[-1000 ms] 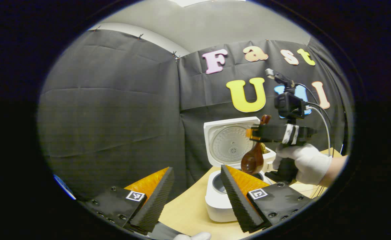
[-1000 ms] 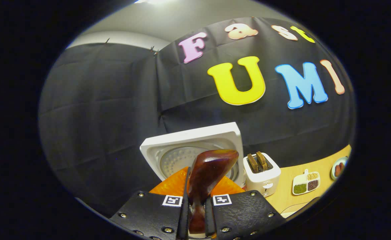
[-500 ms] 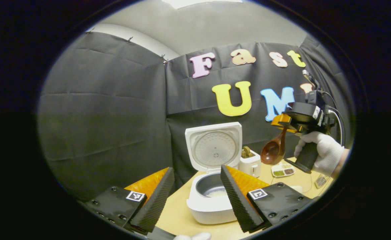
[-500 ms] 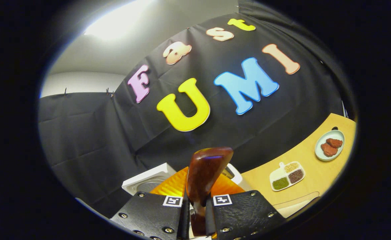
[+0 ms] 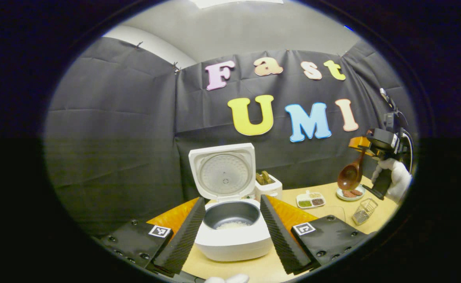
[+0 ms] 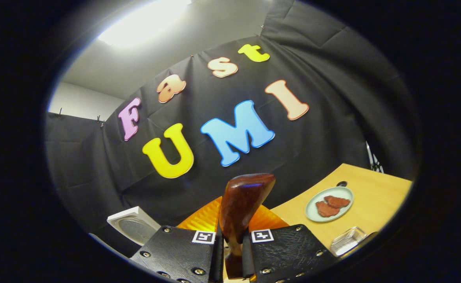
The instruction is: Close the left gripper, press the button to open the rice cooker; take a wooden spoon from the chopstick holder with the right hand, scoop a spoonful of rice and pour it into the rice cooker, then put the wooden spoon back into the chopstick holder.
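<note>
The white rice cooker (image 5: 234, 245) stands on the table with its lid (image 5: 224, 173) raised; a little white rice (image 5: 232, 225) lies in the dark pot. My left gripper (image 5: 231, 199) is open, its fingers framing the cooker from the near side. Far right, above the table, a gloved hand (image 5: 395, 179) holds my right gripper (image 5: 374, 143), shut on the handle of the brown wooden spoon (image 5: 350, 177), whose bowl hangs down. The wire chopstick holder (image 5: 364, 211) stands below it. In the right gripper view the spoon (image 6: 240, 208) sticks up from that gripper (image 6: 232, 243), which clamps it.
A white toaster (image 5: 268, 184) sits right of the cooker, then a divided tray (image 5: 311, 199) of grains and a plate (image 6: 328, 204) of red-brown pieces. A clear container (image 6: 346, 239) lies near the right gripper. The wooden table (image 6: 375, 188) runs to the black cloth wall.
The right gripper has carried the spoon from over the cooker to the far right, above the plate and holder. The left gripper view has swung so the cooker sits between its fingers.
</note>
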A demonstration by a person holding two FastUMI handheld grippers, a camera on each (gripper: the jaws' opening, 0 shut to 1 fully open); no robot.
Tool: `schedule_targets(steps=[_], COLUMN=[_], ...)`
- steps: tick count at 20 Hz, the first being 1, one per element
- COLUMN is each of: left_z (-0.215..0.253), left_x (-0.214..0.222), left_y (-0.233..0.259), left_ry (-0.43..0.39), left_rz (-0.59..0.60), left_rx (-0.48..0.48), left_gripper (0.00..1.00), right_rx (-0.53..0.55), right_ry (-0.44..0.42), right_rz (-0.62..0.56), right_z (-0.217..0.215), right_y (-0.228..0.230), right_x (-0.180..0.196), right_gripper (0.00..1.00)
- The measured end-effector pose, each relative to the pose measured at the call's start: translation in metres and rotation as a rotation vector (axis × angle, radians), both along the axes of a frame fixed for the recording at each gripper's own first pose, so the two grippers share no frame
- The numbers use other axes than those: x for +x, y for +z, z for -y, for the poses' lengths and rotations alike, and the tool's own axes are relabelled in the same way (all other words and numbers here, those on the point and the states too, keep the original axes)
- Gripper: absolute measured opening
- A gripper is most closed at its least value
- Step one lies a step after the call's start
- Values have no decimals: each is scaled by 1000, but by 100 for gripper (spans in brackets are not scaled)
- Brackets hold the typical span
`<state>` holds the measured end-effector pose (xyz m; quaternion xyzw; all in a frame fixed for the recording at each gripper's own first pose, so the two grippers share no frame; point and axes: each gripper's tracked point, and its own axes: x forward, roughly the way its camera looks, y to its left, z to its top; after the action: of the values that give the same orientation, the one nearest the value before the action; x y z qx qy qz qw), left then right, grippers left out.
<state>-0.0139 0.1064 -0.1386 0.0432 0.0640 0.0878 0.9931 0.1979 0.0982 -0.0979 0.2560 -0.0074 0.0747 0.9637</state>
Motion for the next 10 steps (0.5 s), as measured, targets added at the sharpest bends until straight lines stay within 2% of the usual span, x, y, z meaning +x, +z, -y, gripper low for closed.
schedule_targets(steps=[5,8,10], left_z=[34,49,57], left_x=[1,3,6], left_y=[0,-1,-1], left_ry=[-36,-47,-53], left_rz=[1,-4,-9], left_rx=[2,3,6], left_gripper=[99,94,99], right_rx=[-3,-14,-33], right_ry=[-136,-164,-157], right_rz=[-46,-65,-82], right_z=[101,128,131], right_y=[-39,-57,-74], right_x=[-1,-1,2], right_gripper=[19,19,19])
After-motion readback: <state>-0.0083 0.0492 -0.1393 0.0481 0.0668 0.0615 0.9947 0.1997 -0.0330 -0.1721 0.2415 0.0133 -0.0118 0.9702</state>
